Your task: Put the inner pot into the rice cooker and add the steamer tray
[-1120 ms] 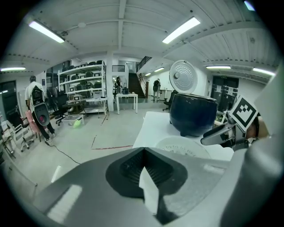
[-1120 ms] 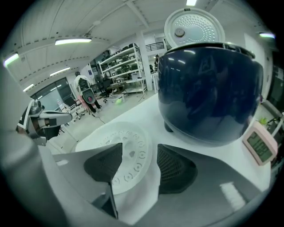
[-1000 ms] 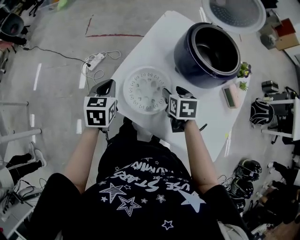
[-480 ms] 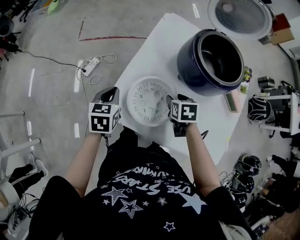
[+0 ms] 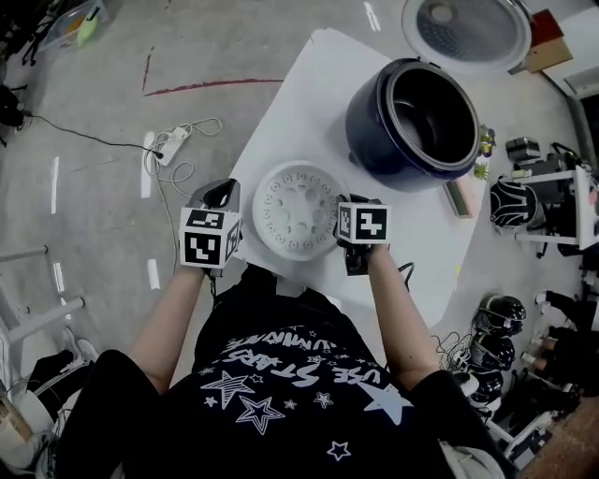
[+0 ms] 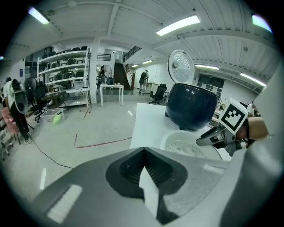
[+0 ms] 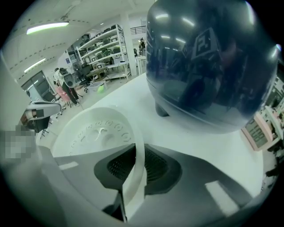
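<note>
The left gripper [image 5: 225,194], seen from the head view at the near-left corner of the white tabletop [image 5: 299,122], has its jaws brought together on a thin white edge that I take to be the left rim of the round white perforated plastic steamer tray [image 5: 292,210]; the left gripper view shows that white sliver pinched between the ribbed pads. The tray sits between the two grippers at the near edge of the tabletop, well apart from the cooker, and the pictures do not show whether it is lifted or resting on the surface. On its other side the right gripper [image 5: 339,208] is clamped on the tray's right rim, which the right gripper view shows clearly as a curved white wall running up between the jaws. Farther right and away from the person stands the glossy dark blue round rice cooker [image 5: 374,131], with its hinged round lid [image 5: 463,28] swung fully open behind it. Inside the cooker a grey metal lining is visible, which I judge to be the inner pot [image 5: 435,103] already seated, though the head view is too small to be certain. If so, the first half of the task is done, the tray is grasped on both sides, and what is left is to carry it across to the open cooker and set it level on top of the pot.
</note>
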The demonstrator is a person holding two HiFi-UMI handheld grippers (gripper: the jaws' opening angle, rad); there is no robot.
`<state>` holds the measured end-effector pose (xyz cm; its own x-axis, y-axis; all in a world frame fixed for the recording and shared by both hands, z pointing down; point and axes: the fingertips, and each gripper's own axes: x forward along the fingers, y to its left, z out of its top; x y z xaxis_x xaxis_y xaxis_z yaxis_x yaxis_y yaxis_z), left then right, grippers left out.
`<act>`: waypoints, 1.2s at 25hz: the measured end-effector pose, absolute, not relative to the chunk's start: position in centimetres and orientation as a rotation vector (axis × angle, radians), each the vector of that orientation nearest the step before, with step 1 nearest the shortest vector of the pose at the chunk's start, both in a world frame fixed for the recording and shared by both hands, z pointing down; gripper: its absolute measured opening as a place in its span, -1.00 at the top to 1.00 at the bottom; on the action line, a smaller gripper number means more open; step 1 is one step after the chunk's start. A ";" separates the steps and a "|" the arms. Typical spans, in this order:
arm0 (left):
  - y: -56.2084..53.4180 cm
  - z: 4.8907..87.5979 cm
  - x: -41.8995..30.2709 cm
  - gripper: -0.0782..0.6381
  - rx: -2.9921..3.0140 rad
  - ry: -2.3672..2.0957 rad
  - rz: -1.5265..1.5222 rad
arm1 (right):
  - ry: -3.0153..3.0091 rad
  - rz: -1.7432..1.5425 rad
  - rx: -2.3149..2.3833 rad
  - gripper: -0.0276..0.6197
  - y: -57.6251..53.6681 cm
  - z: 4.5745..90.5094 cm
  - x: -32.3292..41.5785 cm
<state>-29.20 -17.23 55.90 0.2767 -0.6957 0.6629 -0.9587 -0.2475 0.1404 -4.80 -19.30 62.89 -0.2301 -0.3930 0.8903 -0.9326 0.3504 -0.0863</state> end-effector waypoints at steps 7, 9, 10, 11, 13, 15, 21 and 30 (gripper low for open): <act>-18.8 55.4 -29.0 0.75 2.092 -1.436 0.659 | -1.832 0.933 1.241 0.68 -19.5 61.6 -5.0; -18.9 55.4 -29.3 0.75 2.099 -1.432 0.659 | -1.852 0.952 1.265 0.68 -19.7 60.9 -5.3; -19.0 55.3 -29.5 0.75 2.101 -1.430 0.657 | -1.861 0.961 1.273 0.69 -19.8 60.6 -5.4; -19.1 55.3 -29.6 0.75 2.105 -1.427 0.655 | -1.869 0.974 1.284 0.69 -19.8 60.3 -5.5; -19.5 55.1 -29.7 0.75 2.120 -1.417 0.647 | -1.882 0.988 1.309 0.70 -19.8 59.5 -5.6; -19.8 54.8 -29.8 0.75 2.134 -1.409 0.639 | -1.888 0.968 1.333 0.71 -19.8 58.6 -5.4; -20.7 53.7 -30.5 0.75 2.161 -1.414 0.619 | -1.930 0.939 1.393 0.70 -19.9 55.6 -5.5; -22.4 50.2 -31.2 0.75 2.221 -1.460 0.559 | -2.064 0.930 1.459 0.70 -21.1 49.2 -5.9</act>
